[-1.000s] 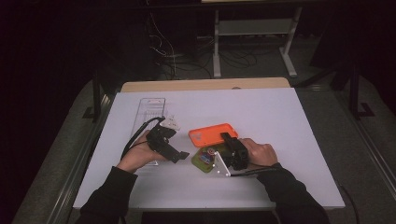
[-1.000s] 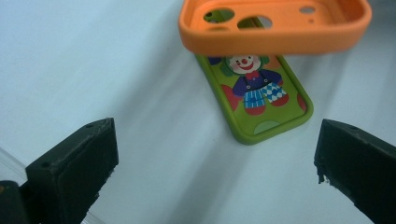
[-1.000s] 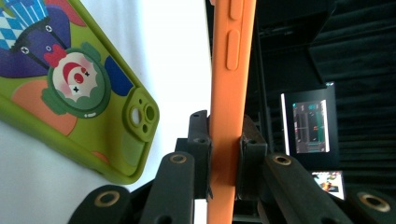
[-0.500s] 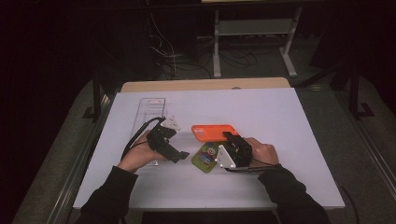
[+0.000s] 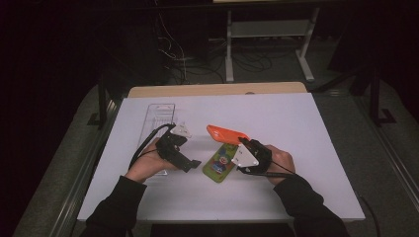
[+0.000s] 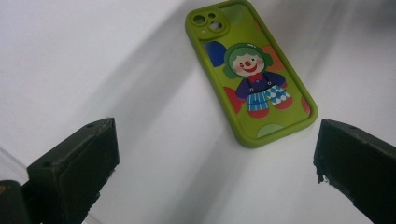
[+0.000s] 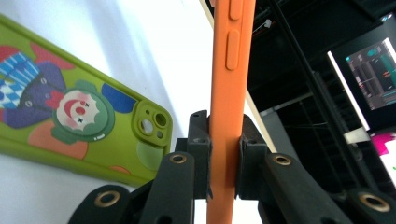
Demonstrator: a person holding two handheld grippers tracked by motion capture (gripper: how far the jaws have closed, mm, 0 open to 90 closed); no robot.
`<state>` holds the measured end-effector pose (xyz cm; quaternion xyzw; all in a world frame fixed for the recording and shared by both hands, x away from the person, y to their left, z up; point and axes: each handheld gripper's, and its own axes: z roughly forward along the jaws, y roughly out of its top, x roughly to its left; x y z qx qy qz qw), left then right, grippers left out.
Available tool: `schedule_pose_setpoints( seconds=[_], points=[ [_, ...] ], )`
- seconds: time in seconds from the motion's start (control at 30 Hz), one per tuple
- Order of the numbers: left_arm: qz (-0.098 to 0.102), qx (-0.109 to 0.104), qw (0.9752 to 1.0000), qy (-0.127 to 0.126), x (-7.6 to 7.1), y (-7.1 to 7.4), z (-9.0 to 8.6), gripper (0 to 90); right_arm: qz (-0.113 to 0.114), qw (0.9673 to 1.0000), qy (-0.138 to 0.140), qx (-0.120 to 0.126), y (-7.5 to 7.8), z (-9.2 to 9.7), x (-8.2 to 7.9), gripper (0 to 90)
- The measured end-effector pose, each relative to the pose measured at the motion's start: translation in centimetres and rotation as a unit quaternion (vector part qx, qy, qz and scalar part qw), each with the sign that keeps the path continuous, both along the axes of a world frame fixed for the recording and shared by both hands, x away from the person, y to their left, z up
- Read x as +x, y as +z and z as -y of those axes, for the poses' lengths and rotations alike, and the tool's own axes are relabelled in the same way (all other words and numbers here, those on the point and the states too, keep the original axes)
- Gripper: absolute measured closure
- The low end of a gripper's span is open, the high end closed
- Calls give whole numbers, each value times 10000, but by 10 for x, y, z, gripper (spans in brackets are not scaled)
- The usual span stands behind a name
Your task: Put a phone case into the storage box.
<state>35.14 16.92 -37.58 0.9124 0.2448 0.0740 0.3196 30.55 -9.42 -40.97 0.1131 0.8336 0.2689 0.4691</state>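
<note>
An orange phone case (image 5: 226, 133) (image 7: 230, 84) hangs lifted off the white table, with my right gripper (image 5: 240, 146) (image 7: 224, 154) shut on its near end; both pads press its flat sides. A green phone case (image 5: 220, 163) (image 6: 251, 70) (image 7: 79, 119) with a clown picture lies flat on the table just left of that gripper. My left gripper (image 5: 191, 164) (image 6: 210, 168) stands open a short way left of the green case, its jaws wide apart with bare table between them.
A clear plastic tray (image 5: 157, 121) lies at the table's left, behind my left hand. The white table (image 5: 296, 123) has free room to the right and at the back. Desk legs and cables stand in the dark beyond the far edge.
The right gripper has tilted and raised the orange case, which lay flat on the table a second ago. The left gripper has stayed where it was.
</note>
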Motion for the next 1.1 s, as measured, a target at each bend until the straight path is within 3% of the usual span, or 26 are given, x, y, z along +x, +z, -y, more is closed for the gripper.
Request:
schedule_pose_setpoints(
  seconds=[0.07, 0.23, 0.37, 0.47, 0.5, 0.53, 0.63, 0.8, 0.87, 0.97, 1.0, 1.1],
  points=[
    [7, -5, 10000, 3, 0, 0, 0, 0, -105, 9995, -78, 271, 1, 0, 0, 781],
    [-7, 24, 10000, 18, 0, -1, 0, 0, -383, 9977, -122, 541, 5, 4, 4, 781],
    [-33, -6, 10000, 49, 0, -1, 0, 0, -627, 9944, -144, 837, 8, 9, 9, 781],
    [-43, -14, 10000, 56, 0, -1, 0, 0, -891, 9886, -215, 1192, 9, 11, 10, 781],
    [-44, -30, 10000, 58, 0, -1, 0, 0, -997, 9854, -288, 1353, 9, 11, 10, 781],
    [-45, -28, 10000, 61, 0, -1, 0, 0, -1031, 9849, -238, 1369, 10, 12, 11, 781],
    [-42, -30, 10000, 69, 0, -1, 0, 0, -1225, 9771, -287, 1718, 12, 14, 13, 781],
    [-52, -16, 10000, 64, 0, -1, 0, 0, -1433, 9686, -290, 2009, 15, 20, 16, 781],
    [-47, -17, 10000, 67, 0, -1, 0, 0, -1602, 9609, -357, 2231, 16, 21, 17, 781],
    [-53, -45, 9999, 94, 0, -1, 0, 0, -1752, 9527, -384, 2453, 17, 25, 19, 781],
    [-53, -48, 9999, 95, 0, -1, 0, 0, -1842, 9480, -416, 2561, 17, 26, 19, 781],
    [-59, -37, 9999, 88, 0, -1, 0, 0, -1973, 9410, -418, 2719, 17, 31, 23, 781]
  ],
)
